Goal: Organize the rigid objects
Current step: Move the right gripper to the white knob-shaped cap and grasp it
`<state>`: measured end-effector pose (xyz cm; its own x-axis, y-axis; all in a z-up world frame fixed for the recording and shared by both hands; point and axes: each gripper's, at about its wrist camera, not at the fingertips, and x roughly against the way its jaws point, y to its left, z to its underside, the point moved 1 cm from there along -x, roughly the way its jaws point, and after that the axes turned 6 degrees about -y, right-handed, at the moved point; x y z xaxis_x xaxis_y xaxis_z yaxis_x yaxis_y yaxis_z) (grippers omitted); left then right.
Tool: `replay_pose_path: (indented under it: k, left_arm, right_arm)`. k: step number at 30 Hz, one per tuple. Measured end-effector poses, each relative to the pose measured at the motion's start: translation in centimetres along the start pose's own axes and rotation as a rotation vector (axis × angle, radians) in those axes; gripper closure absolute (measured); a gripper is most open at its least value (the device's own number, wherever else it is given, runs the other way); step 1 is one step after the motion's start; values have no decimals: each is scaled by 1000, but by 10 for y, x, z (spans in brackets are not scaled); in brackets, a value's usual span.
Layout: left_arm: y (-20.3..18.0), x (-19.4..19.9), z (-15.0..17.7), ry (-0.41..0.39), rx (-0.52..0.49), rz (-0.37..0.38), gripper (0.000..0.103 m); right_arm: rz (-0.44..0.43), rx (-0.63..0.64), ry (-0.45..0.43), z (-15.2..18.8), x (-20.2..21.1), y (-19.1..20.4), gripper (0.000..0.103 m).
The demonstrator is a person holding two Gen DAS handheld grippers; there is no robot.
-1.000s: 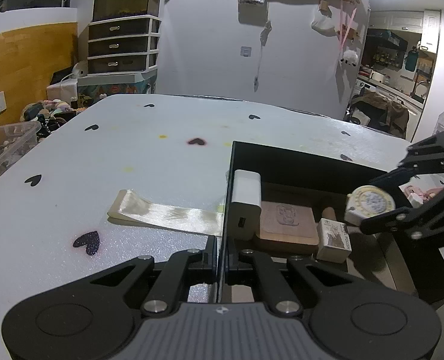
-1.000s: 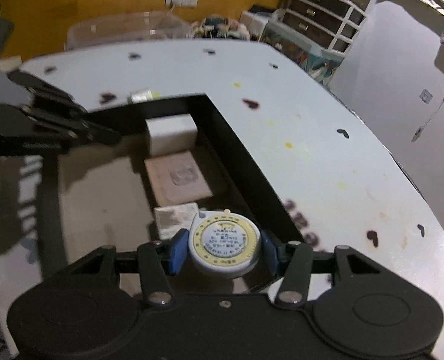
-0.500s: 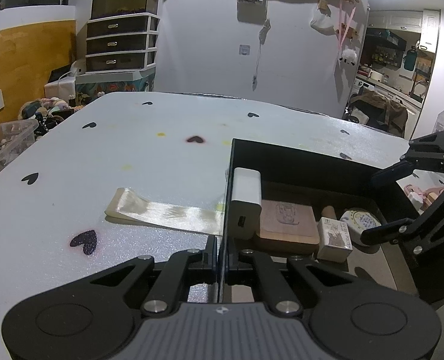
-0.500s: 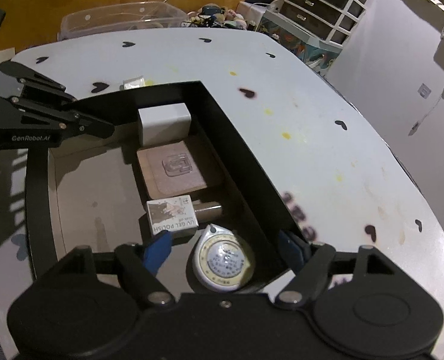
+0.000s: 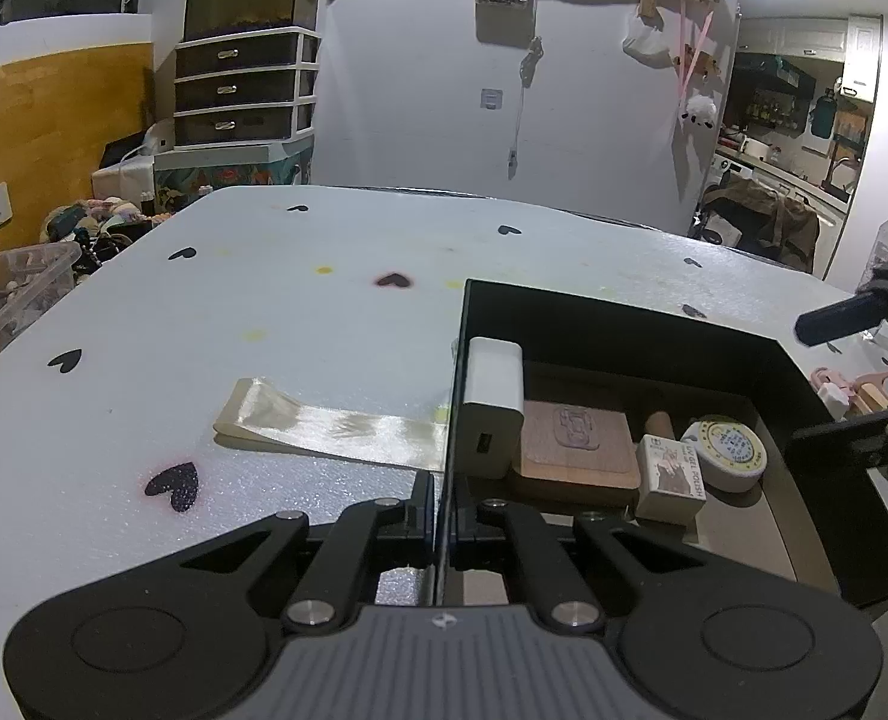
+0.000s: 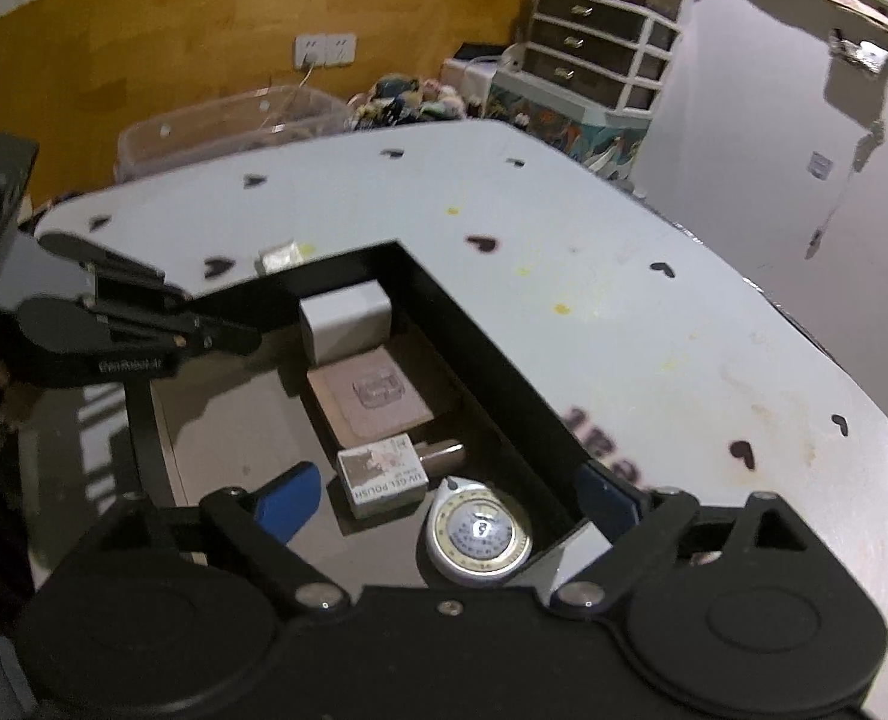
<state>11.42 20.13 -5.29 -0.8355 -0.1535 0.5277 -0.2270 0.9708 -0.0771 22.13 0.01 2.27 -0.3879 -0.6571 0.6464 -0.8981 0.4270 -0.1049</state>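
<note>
A black open box (image 5: 618,315) (image 6: 492,372) sits on the white table. Inside lie a white charger block (image 5: 495,408) (image 6: 345,327), a wooden coaster (image 5: 576,444) (image 6: 372,396), a small "UV gel polish" carton (image 5: 669,477) (image 6: 384,474) and a round white tape measure (image 5: 729,453) (image 6: 480,534). My left gripper (image 5: 444,510) is shut on the box's near wall. My right gripper (image 6: 450,492) is open and empty, just above the tape measure; its fingers (image 5: 834,318) show at the right of the left wrist view.
A cream ribbon strip (image 5: 324,423) lies on the table left of the box. Pink scissors (image 5: 864,387) lie right of the box. A clear plastic bin (image 6: 228,126) and a drawer unit (image 5: 243,93) stand beyond the table edge.
My right gripper opened and let the tape measure go into the box, then lifted and drew back. The left gripper kept its hold on the box wall.
</note>
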Motion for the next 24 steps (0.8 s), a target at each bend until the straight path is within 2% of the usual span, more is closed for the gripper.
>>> replay_pose_path:
  k: [5, 12, 24]
  left_arm:
    - [-2, 2, -1, 0, -3, -4, 100]
    - [-5, 4, -3, 1, -8, -14, 100]
    - [-7, 4, -4, 3, -7, -23, 99]
  right_arm:
    - [33, -68, -73, 0, 16, -3, 0]
    - [80, -154, -166, 7, 41, -11, 0]
    - [217, -294, -278, 48, 74, -18, 0]
